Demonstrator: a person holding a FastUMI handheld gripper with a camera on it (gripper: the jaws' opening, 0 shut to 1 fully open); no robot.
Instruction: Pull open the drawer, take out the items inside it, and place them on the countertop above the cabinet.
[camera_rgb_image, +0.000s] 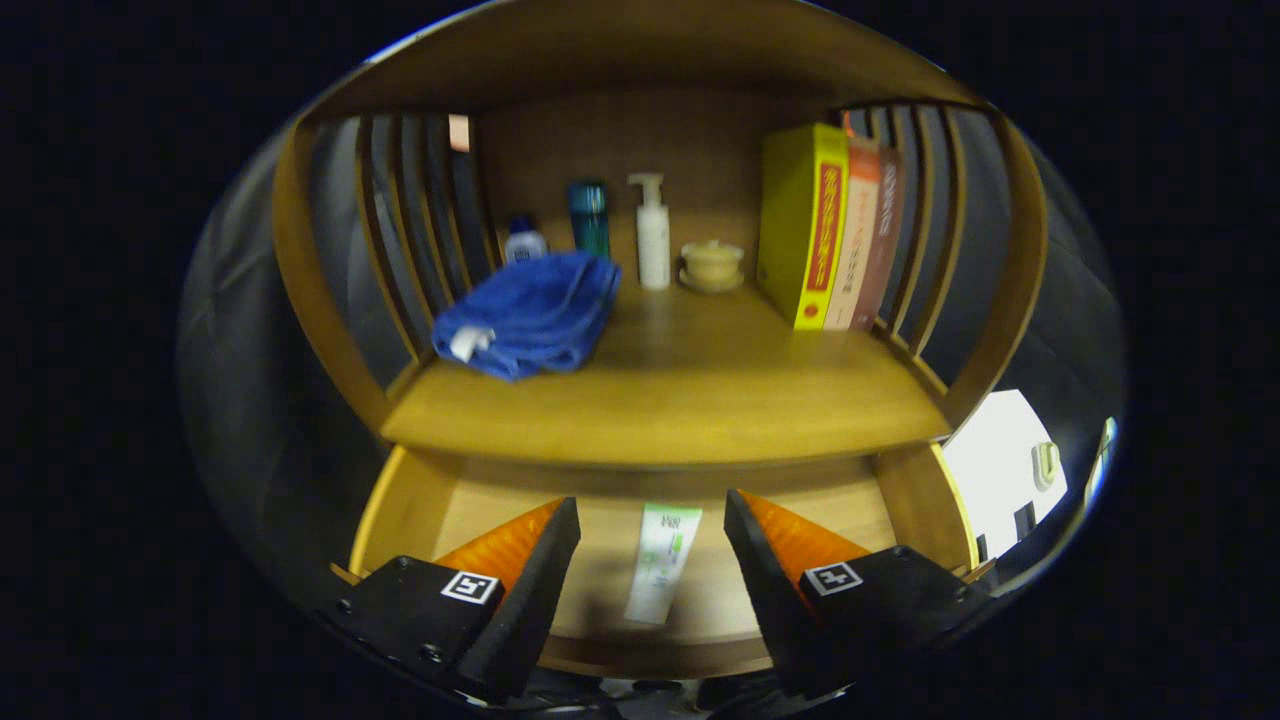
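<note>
On the wooden tabletop above the cabinet, working left to right: a folded blue cloth towel with a white tag lies near the left slatted side rail; behind it stands a small white bottle with a dark cap, then a tall teal cylindrical bottle, then a white pump dispenser bottle, then a low cream-coloured lidded dish. At the right, three upright books lean against the right slats: a thick yellow book, an orange-spined book and a brown-spined book, touching one another. Beyond the cabinet's right side a bright white panel is visible. Below the tabletop the light wooden drawer stands pulled open. The hand-held gripper is held level over the open drawer, pointing toward the cabinet, its fingers set wide apart and clamped on nothing. A white and green tube lies flat on the drawer floor, lengthwise, between the two fingers and touching neither.
</note>
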